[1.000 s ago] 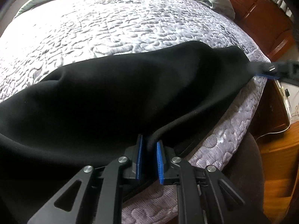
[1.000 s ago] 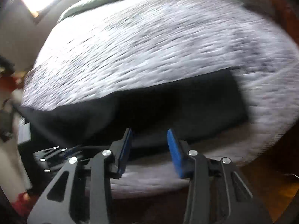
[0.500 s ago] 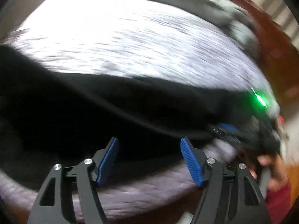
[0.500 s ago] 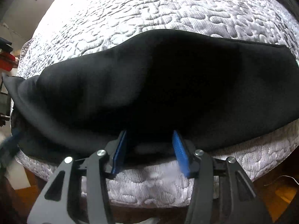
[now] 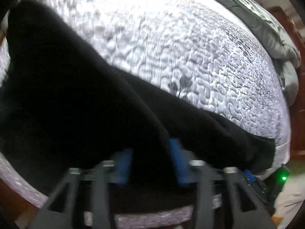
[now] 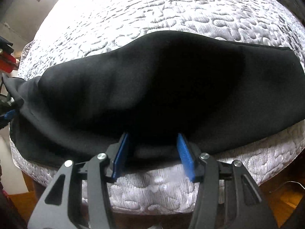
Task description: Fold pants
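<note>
At the near edge of the bed (image 6: 152, 194), the black pants (image 6: 171, 87) lie folded lengthwise, the left tongs (image 5: 150, 164) closing on a raised fold while the right tongs (image 6: 152, 152) straddle the hem half open, probably ready to fold.

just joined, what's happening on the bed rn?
A person with a handheld gripper in each hand is folding black pants laid along the near edge of a quilted mattress. The left gripper is closing, with a bunched ridge of the fabric between its blue pads. The right gripper stands open astride the pants' near edge, not pinching it yet.
</note>
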Action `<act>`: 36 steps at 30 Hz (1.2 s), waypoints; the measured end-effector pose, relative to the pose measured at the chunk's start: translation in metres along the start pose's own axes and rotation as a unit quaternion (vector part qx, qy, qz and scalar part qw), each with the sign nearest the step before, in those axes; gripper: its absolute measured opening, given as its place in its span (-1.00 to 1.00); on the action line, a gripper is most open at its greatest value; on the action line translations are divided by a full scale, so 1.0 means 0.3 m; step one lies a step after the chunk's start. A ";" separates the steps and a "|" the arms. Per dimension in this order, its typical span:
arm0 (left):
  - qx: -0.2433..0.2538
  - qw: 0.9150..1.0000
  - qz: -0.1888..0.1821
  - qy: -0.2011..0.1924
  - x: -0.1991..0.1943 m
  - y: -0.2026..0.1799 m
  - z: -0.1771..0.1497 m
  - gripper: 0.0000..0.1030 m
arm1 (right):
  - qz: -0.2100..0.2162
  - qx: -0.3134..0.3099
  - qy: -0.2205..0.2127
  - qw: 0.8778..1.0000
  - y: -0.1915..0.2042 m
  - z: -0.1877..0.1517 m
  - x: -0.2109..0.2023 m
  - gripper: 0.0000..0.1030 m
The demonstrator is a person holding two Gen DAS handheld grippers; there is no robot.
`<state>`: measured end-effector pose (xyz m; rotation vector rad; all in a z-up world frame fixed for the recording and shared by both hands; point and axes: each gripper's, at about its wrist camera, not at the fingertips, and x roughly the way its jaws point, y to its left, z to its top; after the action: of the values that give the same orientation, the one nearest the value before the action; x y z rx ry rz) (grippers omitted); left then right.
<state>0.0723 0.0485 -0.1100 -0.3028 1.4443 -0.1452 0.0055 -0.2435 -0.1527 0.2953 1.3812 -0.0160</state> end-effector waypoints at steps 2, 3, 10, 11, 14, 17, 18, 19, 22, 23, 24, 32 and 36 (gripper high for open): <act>-0.023 0.999 -0.024 -0.005 -0.002 0.033 -0.026 -0.77 | 0.003 -0.002 0.001 1.000 -0.037 -0.022 -0.023 -0.01; -0.026 0.999 -0.033 -0.017 -0.014 0.044 -0.050 -0.85 | 0.005 -0.002 0.002 1.000 -0.076 -0.034 -0.045 -0.01; -0.020 0.995 -0.035 -0.086 -0.091 0.091 -0.320 -0.86 | 0.032 -0.002 0.022 0.999 -0.168 0.007 -0.068 -0.01; -0.023 0.995 -0.035 -0.086 -0.079 0.097 -0.349 -0.86 | 0.032 -0.003 0.025 0.999 -0.180 0.010 -0.068 -0.01; -0.025 0.995 -0.032 -0.087 -0.030 0.111 -0.407 -0.86 | 0.017 -0.015 0.030 0.999 -0.167 0.019 -0.083 -0.01; -0.031 0.995 -0.040 -0.091 0.001 0.121 -0.411 -0.86 | 0.005 -0.038 0.022 0.999 -0.114 0.016 -0.122 0.05; -0.032 0.994 -0.043 -0.091 0.000 0.122 -0.407 -0.86 | 0.031 -0.052 0.018 0.998 -0.075 0.011 -0.144 0.05; -0.034 0.994 -0.046 -0.091 0.000 0.123 -0.405 -0.85 | 0.049 -0.063 0.018 0.997 -0.042 0.008 -0.155 0.05; -0.042 0.994 -0.067 -0.082 -0.008 0.131 -0.394 -0.74 | 0.092 -0.118 0.028 0.988 0.100 -0.009 -0.153 0.05; -0.048 0.993 -0.081 -0.077 -0.025 0.157 -0.396 -0.72 | 0.095 -0.129 0.035 0.986 0.137 -0.012 -0.138 0.05; -0.055 0.992 -0.087 -0.073 -0.036 0.174 -0.396 -0.64 | 0.089 -0.135 0.047 0.986 0.170 -0.012 -0.103 0.05; -0.169 0.976 -0.107 -0.085 -0.147 0.494 -0.339 -0.39 | 0.054 -0.140 0.064 0.987 0.206 0.004 -0.046 0.27; -0.204 0.967 -0.114 -0.097 -0.149 0.597 -0.268 -0.40 | 0.051 -0.139 0.059 0.987 0.209 -0.030 -0.038 0.27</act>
<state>-0.0277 0.2222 -0.1271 -0.8005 1.2340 0.0001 0.0060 -0.1830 -0.1309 0.1348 1.4644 0.2815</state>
